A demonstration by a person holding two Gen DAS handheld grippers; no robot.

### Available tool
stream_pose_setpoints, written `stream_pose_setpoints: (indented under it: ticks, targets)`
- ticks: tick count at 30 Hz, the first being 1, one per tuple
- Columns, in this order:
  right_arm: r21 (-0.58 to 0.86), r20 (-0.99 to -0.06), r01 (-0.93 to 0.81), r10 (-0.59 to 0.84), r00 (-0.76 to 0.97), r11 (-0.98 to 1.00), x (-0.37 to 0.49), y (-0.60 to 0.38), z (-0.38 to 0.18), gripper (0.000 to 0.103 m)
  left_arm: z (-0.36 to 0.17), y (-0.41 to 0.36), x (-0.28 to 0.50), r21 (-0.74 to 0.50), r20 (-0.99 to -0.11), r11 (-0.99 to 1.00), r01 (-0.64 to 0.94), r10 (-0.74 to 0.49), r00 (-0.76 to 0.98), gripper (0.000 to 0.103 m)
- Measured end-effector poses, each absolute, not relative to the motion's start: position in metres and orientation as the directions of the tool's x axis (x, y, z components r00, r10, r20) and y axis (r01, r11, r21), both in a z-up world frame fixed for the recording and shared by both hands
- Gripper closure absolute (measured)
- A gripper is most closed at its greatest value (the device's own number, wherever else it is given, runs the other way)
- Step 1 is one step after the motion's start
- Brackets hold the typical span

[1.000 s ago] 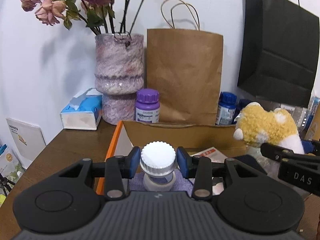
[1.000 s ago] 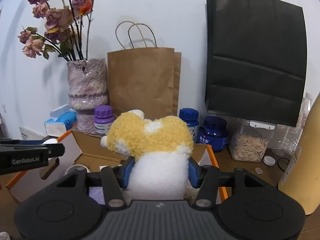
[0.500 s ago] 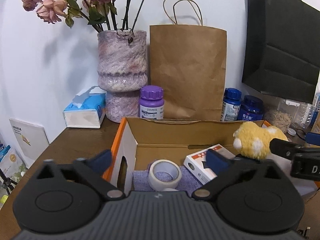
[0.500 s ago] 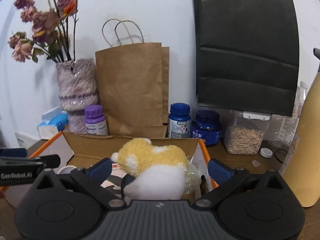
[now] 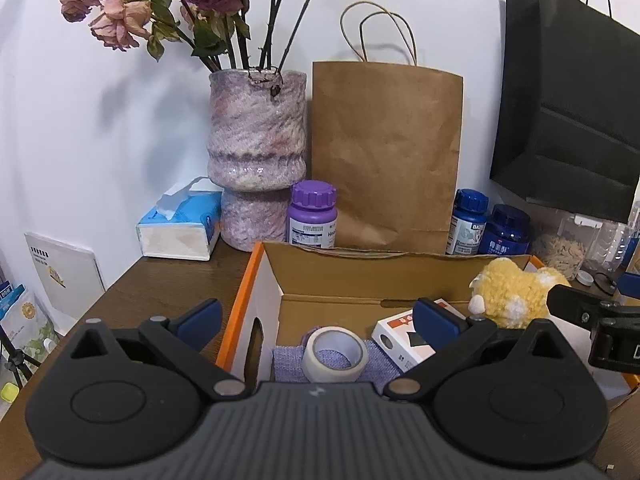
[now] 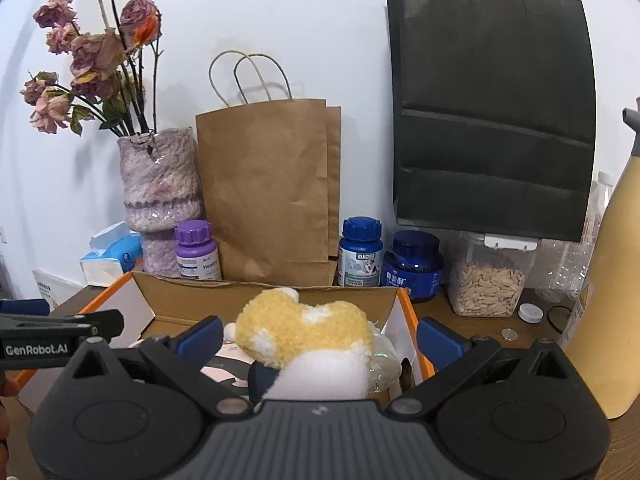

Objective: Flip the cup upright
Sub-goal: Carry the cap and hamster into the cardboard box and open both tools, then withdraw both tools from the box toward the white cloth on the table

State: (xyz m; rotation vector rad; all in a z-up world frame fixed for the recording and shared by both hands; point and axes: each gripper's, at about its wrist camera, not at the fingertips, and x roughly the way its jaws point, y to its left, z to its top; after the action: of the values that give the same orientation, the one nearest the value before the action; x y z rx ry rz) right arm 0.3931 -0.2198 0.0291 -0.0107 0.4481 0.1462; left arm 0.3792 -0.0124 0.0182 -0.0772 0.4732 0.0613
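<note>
Left tool (image 5: 316,316): jaws wide apart, nothing clamped.
Right tool (image 6: 318,334): jaws wide apart, gripping nothing.
Cup: I cannot make one out.
Tape roll (image 5: 336,354): just ahead of left tool, inside cardboard box (image 5: 360,276).
Plush toy (image 6: 304,334): lying between right tool's spread fingers, in the box.
</note>
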Motion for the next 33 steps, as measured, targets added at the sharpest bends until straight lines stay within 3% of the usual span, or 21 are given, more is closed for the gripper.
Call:
stream_pose_setpoints:
  ticks: [17,33]
  targets:
    - [0.009,-0.362,-0.163,0.155,0.919,0.987,0.345,-0.227,0.049,0.000,0.038,0.005,0.320,-0.068,-0.405,0.997,-0.048,0.016,0.914,0.000]
    - [-0.010,-0.383,-0.195,0.177,0.907,0.981,0.280,-0.229,0.037,0.000,0.046,0.026,0.253,-0.060,-0.398,0.998,-0.021,-0.005,0.918,0.000]
